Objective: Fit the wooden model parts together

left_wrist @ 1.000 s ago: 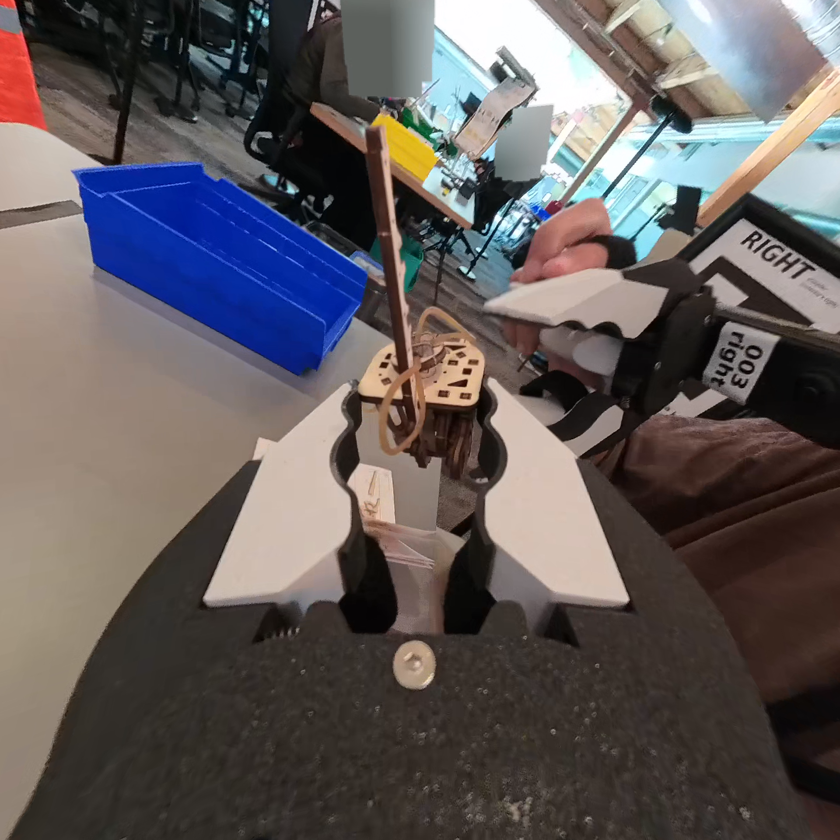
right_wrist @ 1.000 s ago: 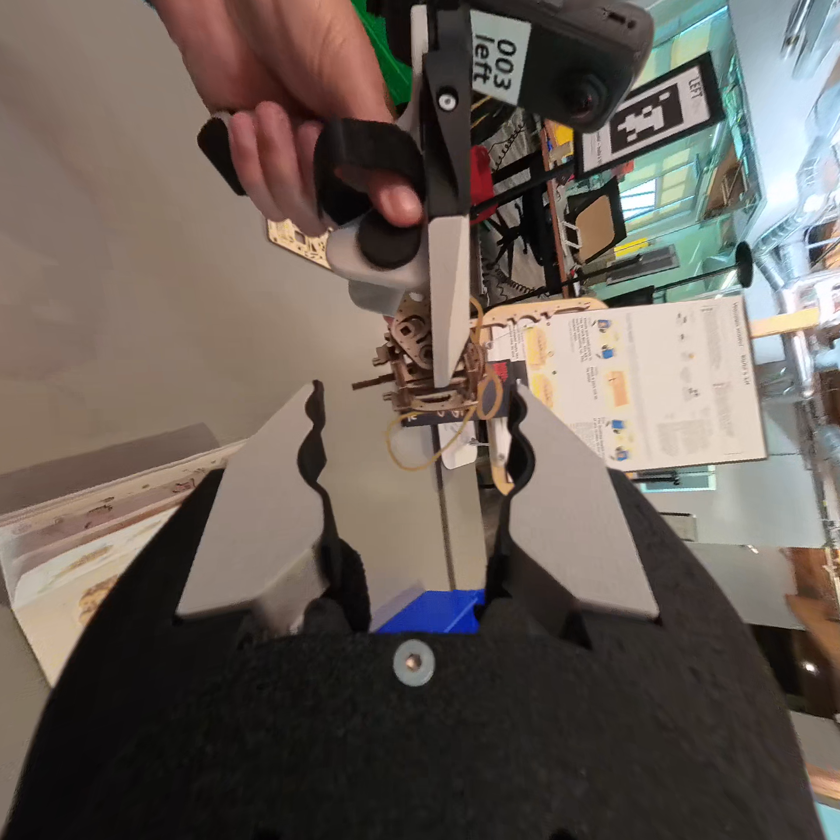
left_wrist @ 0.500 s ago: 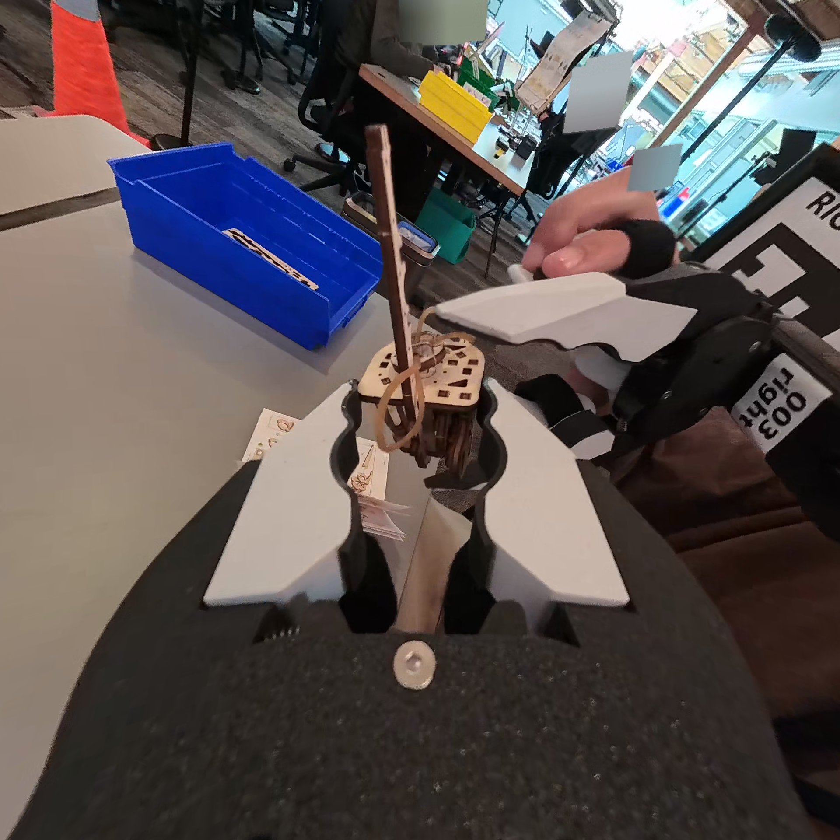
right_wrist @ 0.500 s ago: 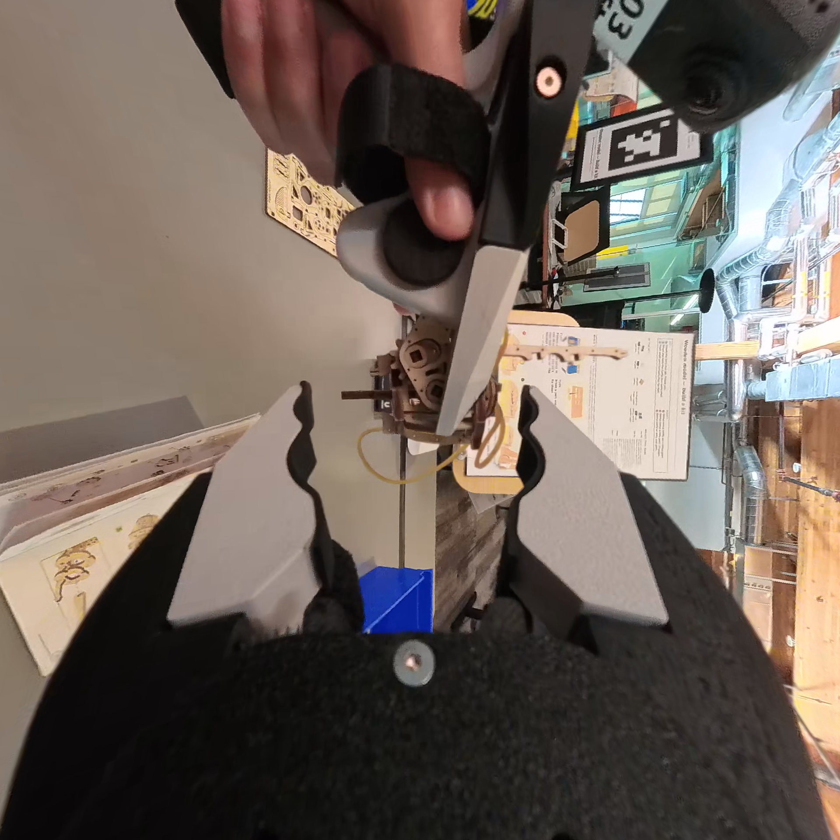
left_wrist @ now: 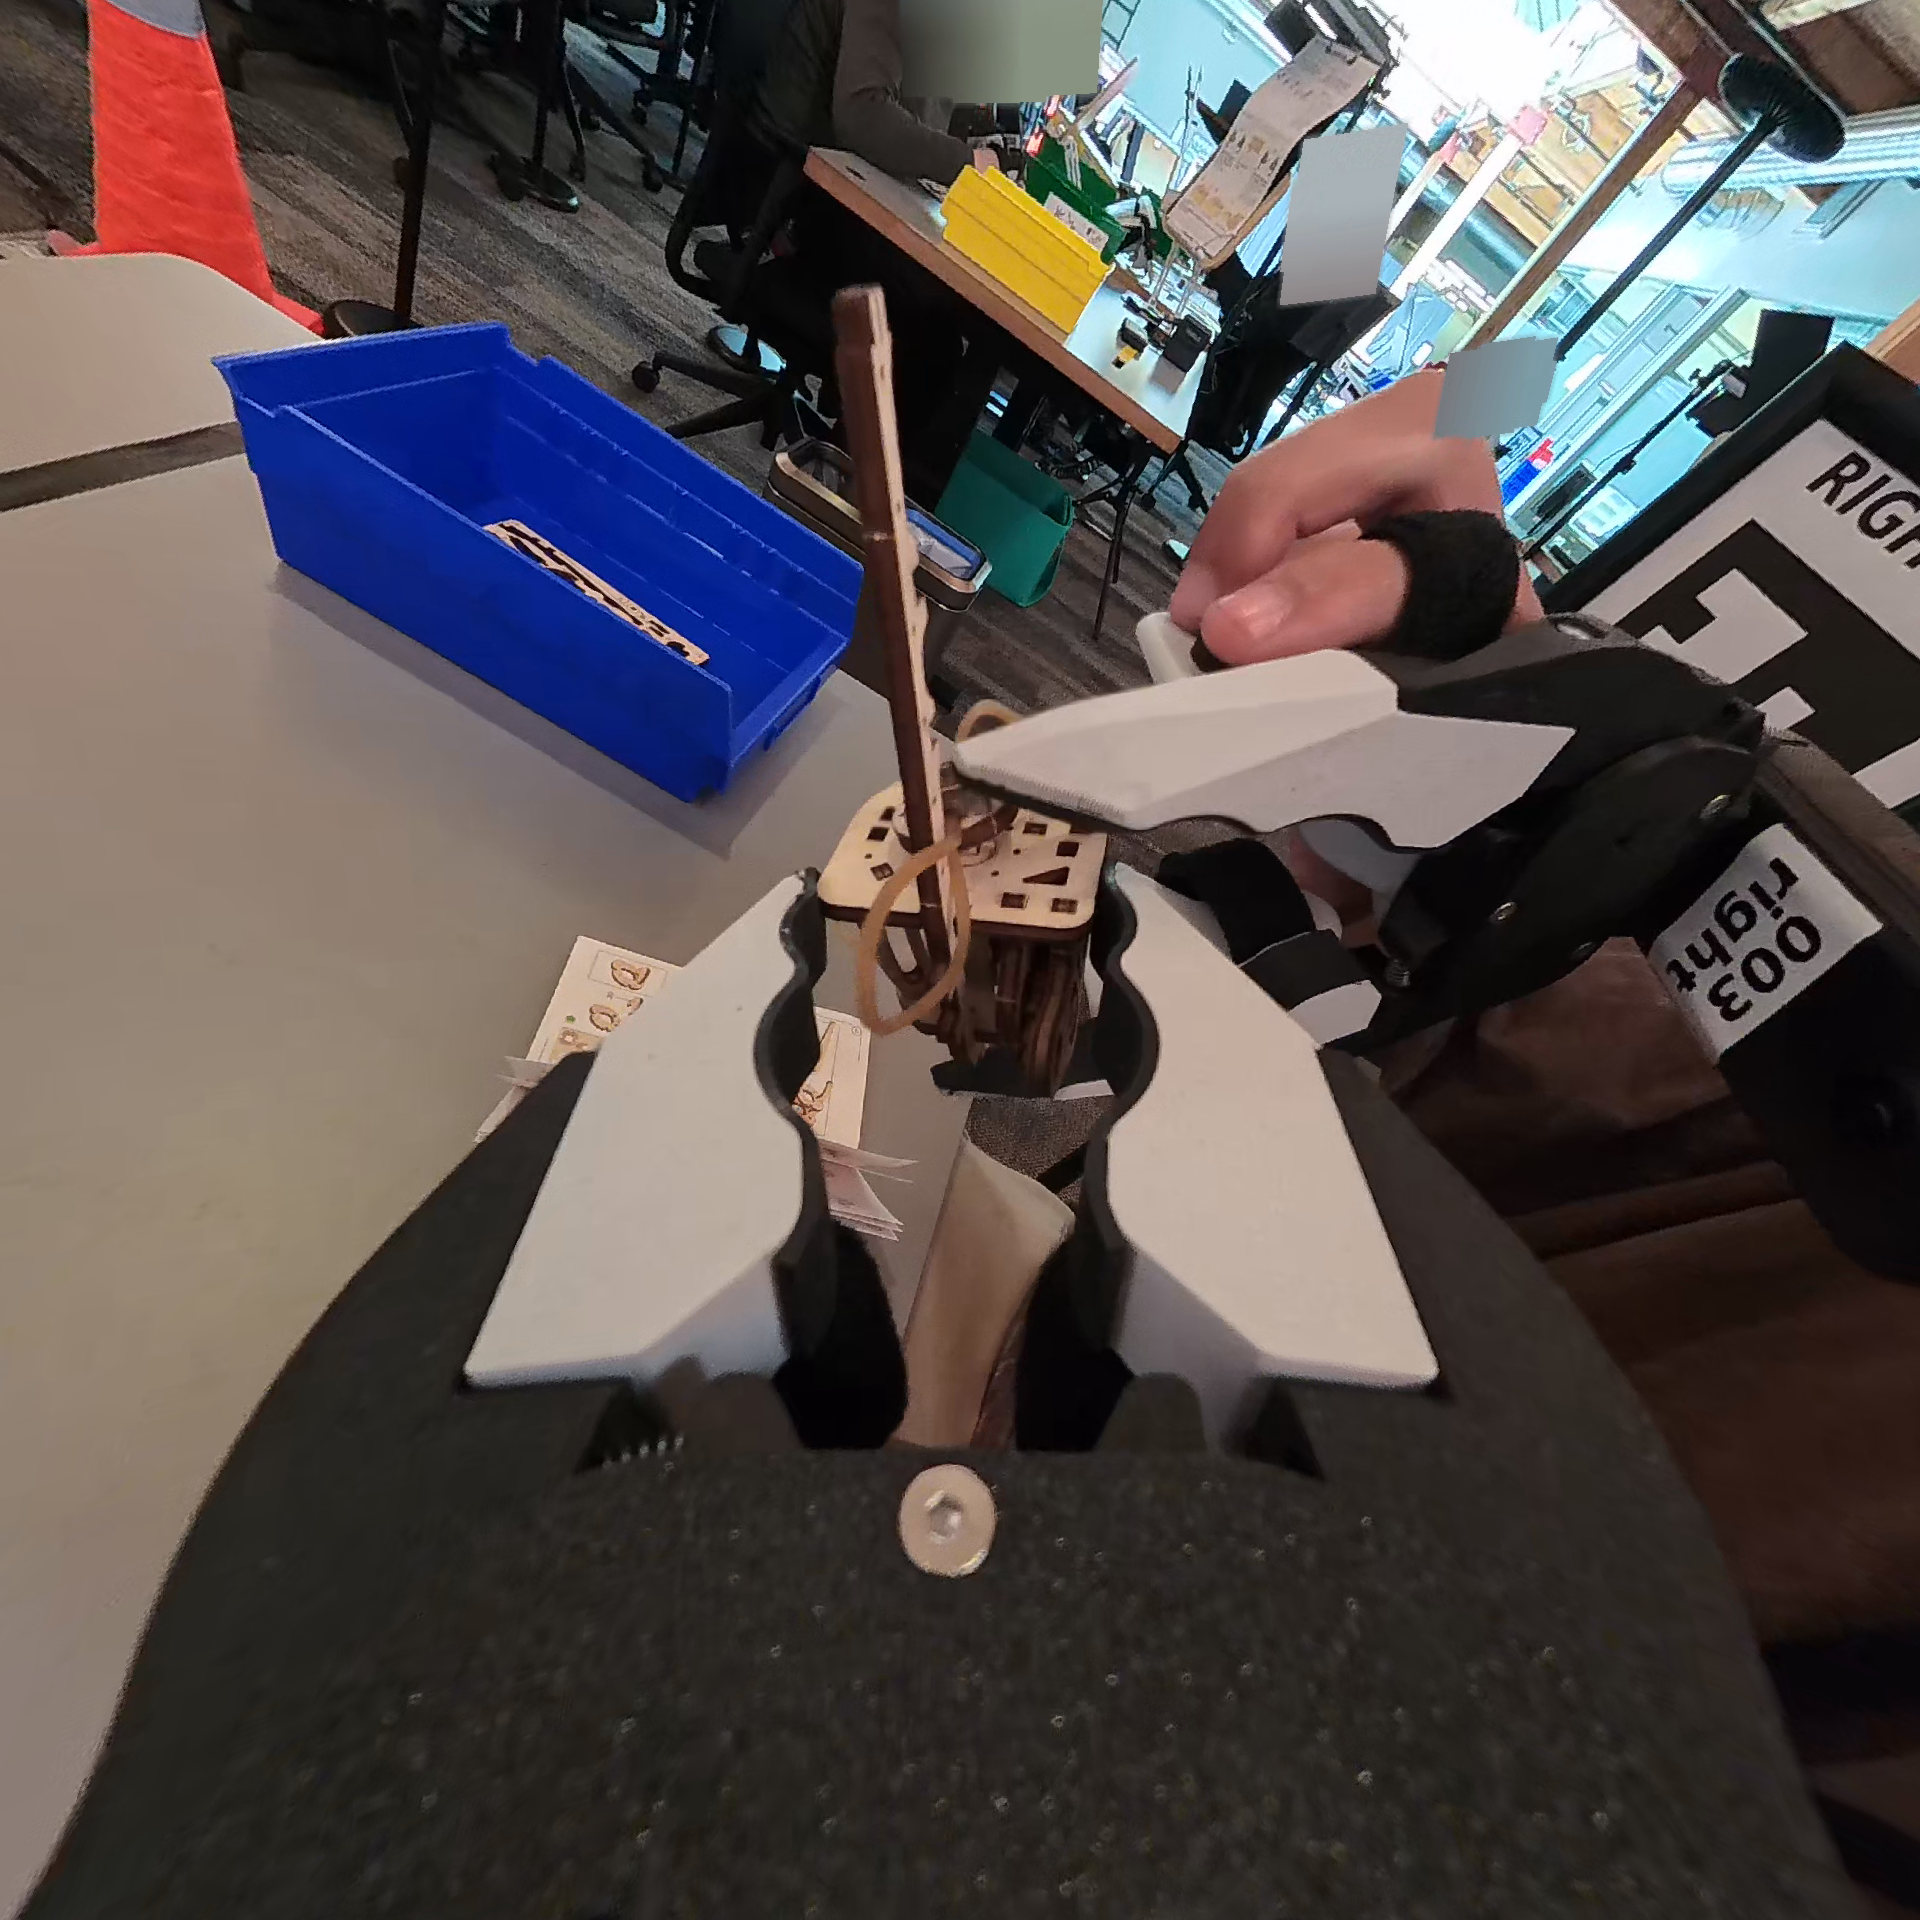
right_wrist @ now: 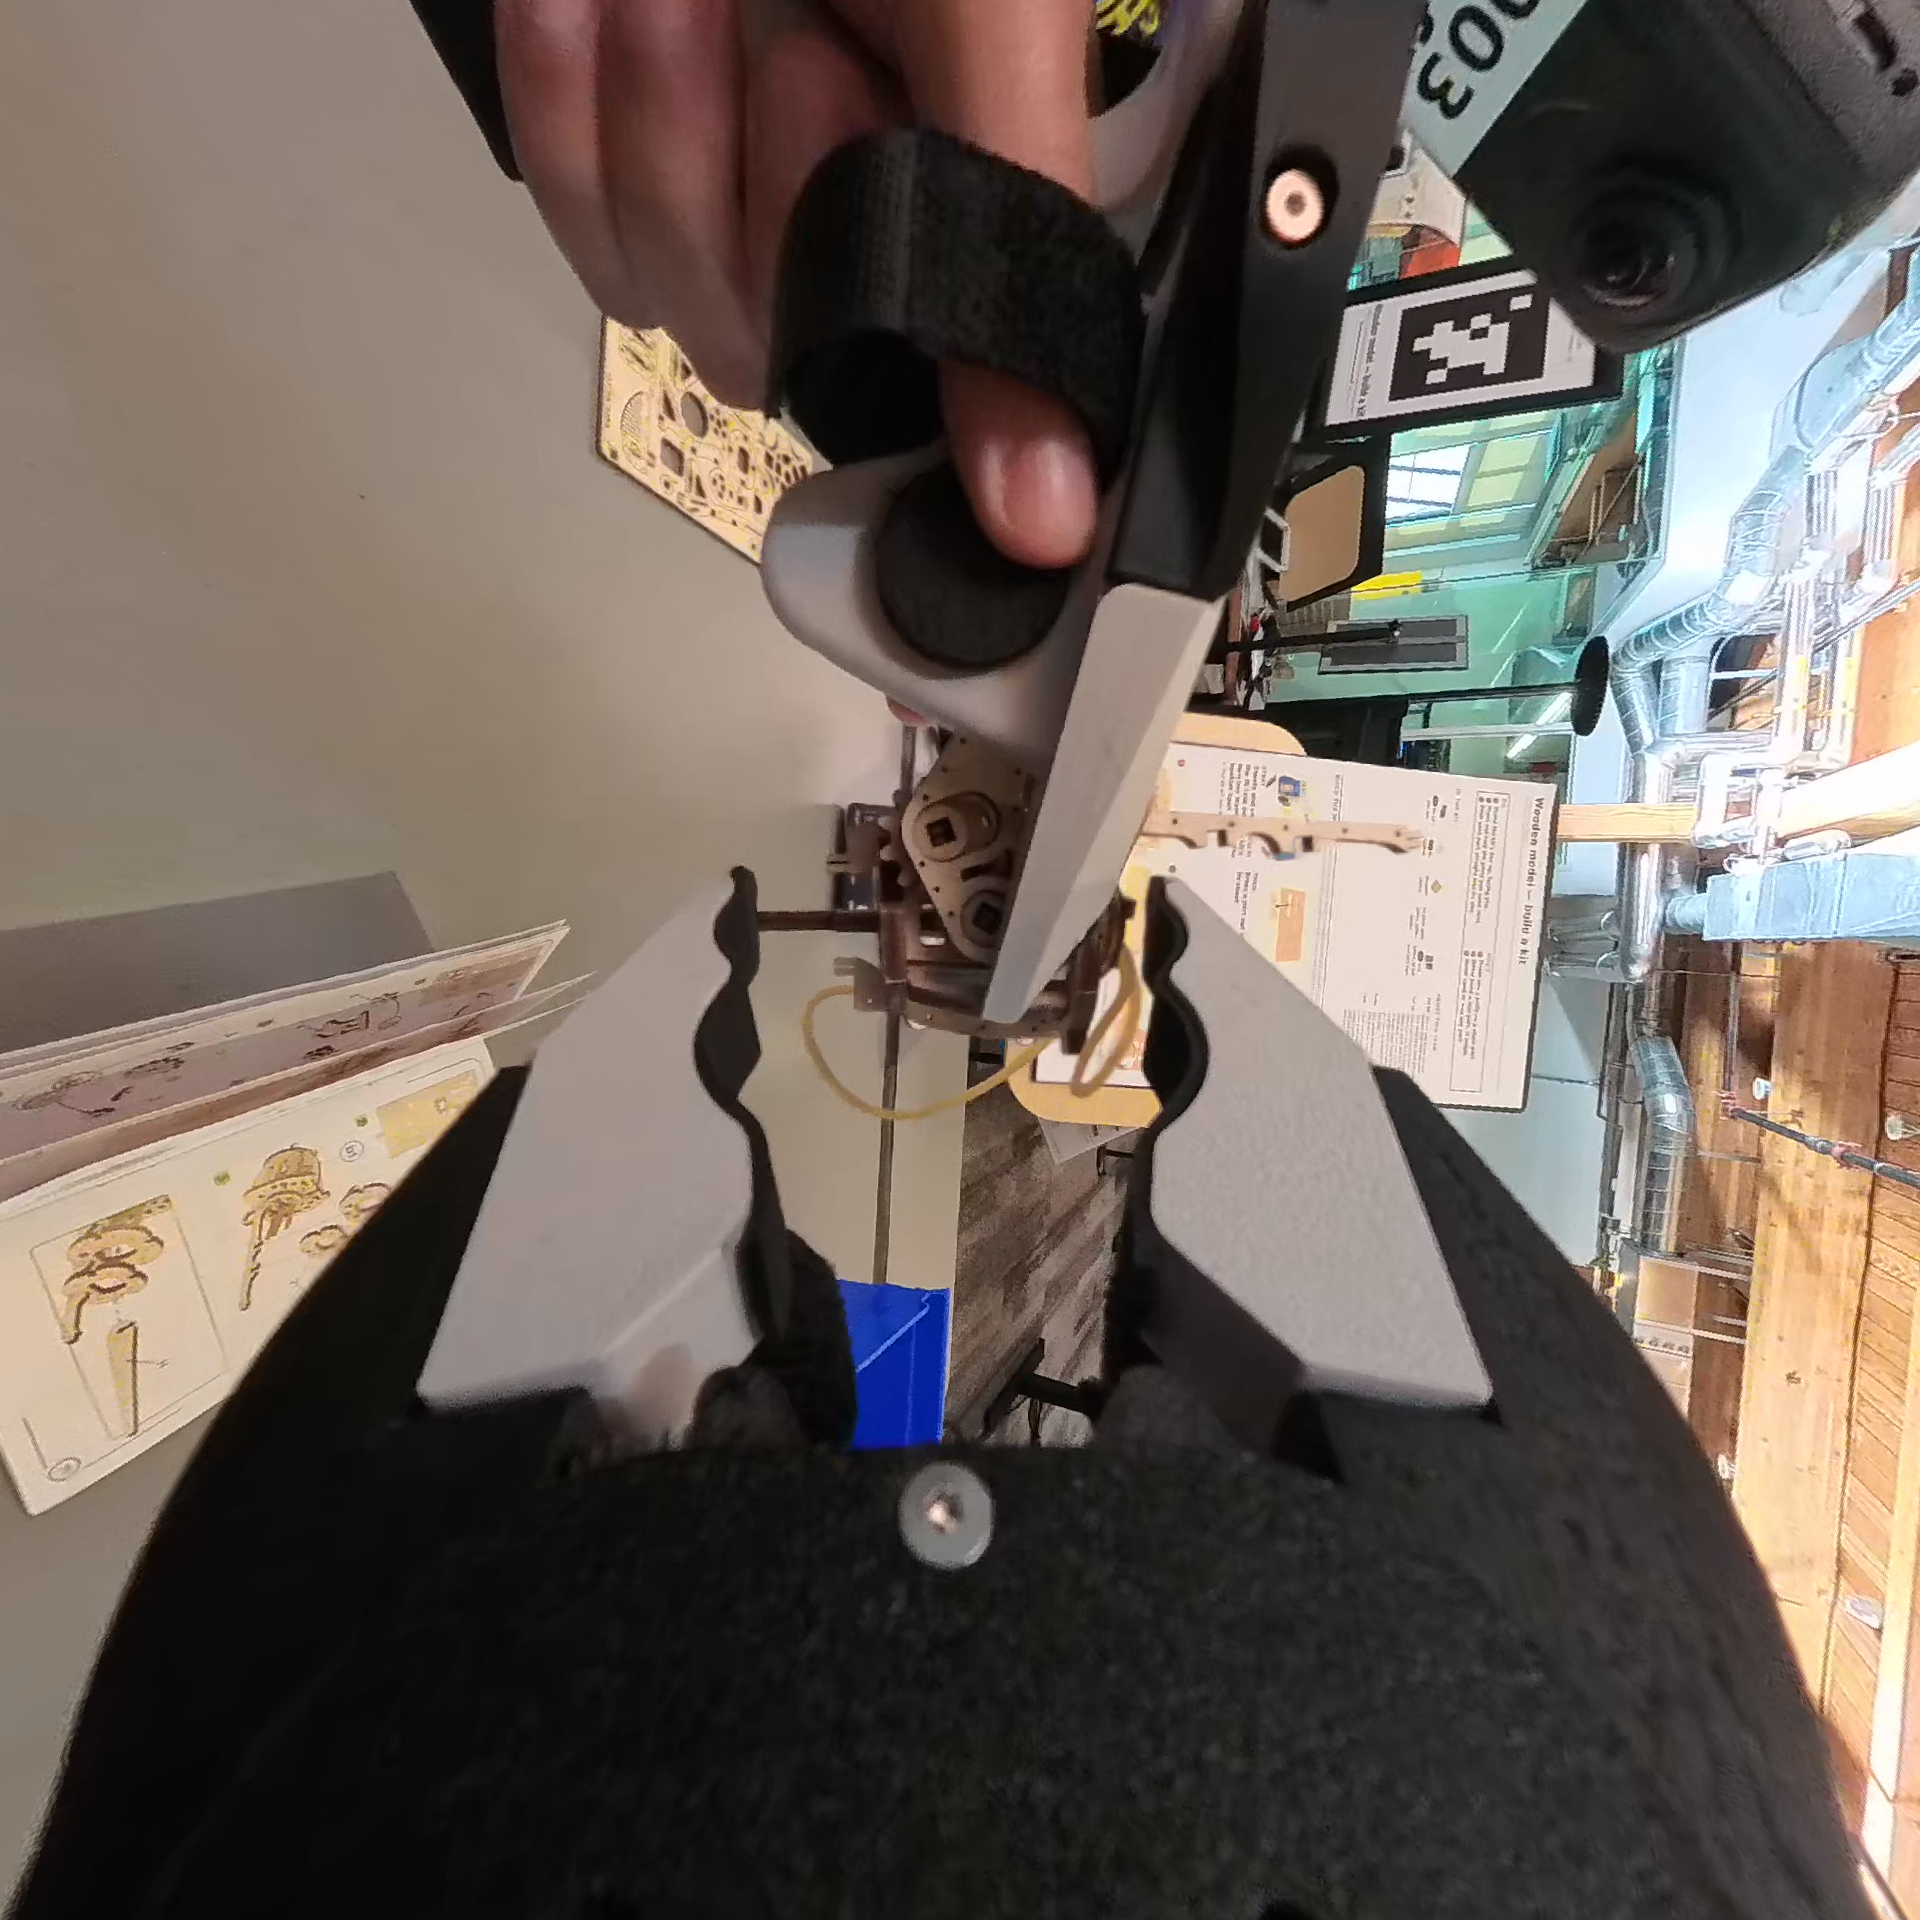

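My left gripper [left_wrist: 956, 906] is shut on a small wooden model [left_wrist: 977, 883] with a pale top plate, dark gears beneath and a loose rubber band [left_wrist: 914, 956]. A long dark wooden strip [left_wrist: 883, 561] stands up from it. One of the right gripper's fingers [left_wrist: 1195, 748] reaches in from the right, its tip on the model's top by the strip. In the right wrist view, my right gripper [right_wrist: 951, 914] is open with the model [right_wrist: 945, 883] between its fingers. A thin axle [right_wrist: 800, 918] reaches its left finger. The left gripper's finger [right_wrist: 1081, 831] crosses in front.
A blue bin [left_wrist: 416, 488] holding a wooden strip sits at the back of the grey table [left_wrist: 208, 935]. An open instruction booklet [right_wrist: 208, 1195], a plywood parts sheet [right_wrist: 675, 436] and a printed instruction sheet [right_wrist: 1434, 935] lie on the table. An orange cone [left_wrist: 166, 145] stands beyond. Only a small space, under 4 cm, lies between the two pairs of fingers.
The right gripper has closed in on the model from the right. Its finger tip now rests on the top plate. The left gripper still holds the model.
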A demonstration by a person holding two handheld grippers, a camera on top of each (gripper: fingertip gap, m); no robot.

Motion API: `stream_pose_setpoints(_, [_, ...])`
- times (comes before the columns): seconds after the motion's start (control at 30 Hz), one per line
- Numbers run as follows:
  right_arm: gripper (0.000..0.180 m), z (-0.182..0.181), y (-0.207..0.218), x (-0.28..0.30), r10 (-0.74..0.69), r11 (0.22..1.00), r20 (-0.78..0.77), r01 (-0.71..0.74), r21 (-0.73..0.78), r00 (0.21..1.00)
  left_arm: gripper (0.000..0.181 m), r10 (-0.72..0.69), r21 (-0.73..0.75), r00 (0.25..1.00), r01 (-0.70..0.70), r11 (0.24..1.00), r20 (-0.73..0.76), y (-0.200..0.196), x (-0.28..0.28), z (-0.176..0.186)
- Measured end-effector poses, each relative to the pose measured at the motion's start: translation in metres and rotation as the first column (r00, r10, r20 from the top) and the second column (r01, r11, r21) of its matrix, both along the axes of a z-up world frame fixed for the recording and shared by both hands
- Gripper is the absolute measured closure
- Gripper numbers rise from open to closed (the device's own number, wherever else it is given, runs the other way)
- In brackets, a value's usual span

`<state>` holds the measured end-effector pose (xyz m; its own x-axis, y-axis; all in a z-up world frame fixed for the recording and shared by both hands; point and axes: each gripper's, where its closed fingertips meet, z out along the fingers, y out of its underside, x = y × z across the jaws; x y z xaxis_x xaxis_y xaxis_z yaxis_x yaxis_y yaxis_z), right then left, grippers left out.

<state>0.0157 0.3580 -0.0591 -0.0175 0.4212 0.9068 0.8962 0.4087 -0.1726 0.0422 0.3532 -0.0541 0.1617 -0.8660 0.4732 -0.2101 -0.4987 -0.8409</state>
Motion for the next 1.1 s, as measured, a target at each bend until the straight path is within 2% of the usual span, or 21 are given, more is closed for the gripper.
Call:
stream_pose_setpoints(0.23, [0.11,0.001,0.0,-0.005,0.011,1.0,0.001,-0.011,0.017,1.0,0.132,0.002,0.006,1.0,-0.002,1.0,0.007,0.002,-0.002,0.002])
stream_pose_setpoints(0.4, [0.097,0.007,-0.007,-0.008,0.022,1.0,-0.021,-0.022,0.008,1.0,0.131,0.004,-0.001,1.0,-0.004,1.0,0.006,0.003,-0.003,-0.001])
stream_pose_setpoints(0.6, [0.093,0.006,-0.003,0.001,-0.011,1.0,0.002,0.011,-0.023,1.0,0.132,0.012,0.018,1.0,-0.012,1.0,0.0,0.002,-0.005,-0.001])
stream_pose_setpoints(0.8, [0.096,0.003,-0.003,0.0,-0.004,1.0,0.014,0.004,-0.031,1.0,0.132,0.026,0.068,1.0,-0.025,0.997,-0.014,0.002,-0.008,0.002])
stream_pose_setpoints(0.87, [0.098,0.012,-0.004,0.004,0.0,1.0,-0.002,0.0,0.003,1.0,0.132,0.037,0.102,0.999,-0.034,0.994,-0.027,0.003,-0.01,0.003])
stream_pose_setpoints(0.93, [0.106,0.025,-0.015,0.011,0.034,0.998,-0.093,-0.039,-0.047,0.995,0.132,0.041,0.145,0.999,-0.036,0.989,-0.034,0.005,-0.014,0.004])
stream_pose_setpoints(1.0, [0.115,0.04,-0.03,0.016,0.062,0.973,-0.275,-0.119,-0.199,0.96,0.132,0.013,0.179,1.0,-0.01,0.984,-0.017,0.002,-0.02,0.008])
stream_pose_setpoints(1.03, [0.12,0.047,-0.037,0.017,0.074,0.94,-0.37,-0.189,-0.285,0.926,0.132,-0.037,0.183,0.999,0.038,0.982,-0.008,-0.005,-0.021,0.01])
stream_pose_setpoints(1.1, [0.129,0.058,-0.044,0.018,0.051,0.813,-0.541,-0.349,-0.466,0.84,0.131,-0.103,0.158,0.995,0.1,0.982,0.014,-0.016,-0.024,0.013])
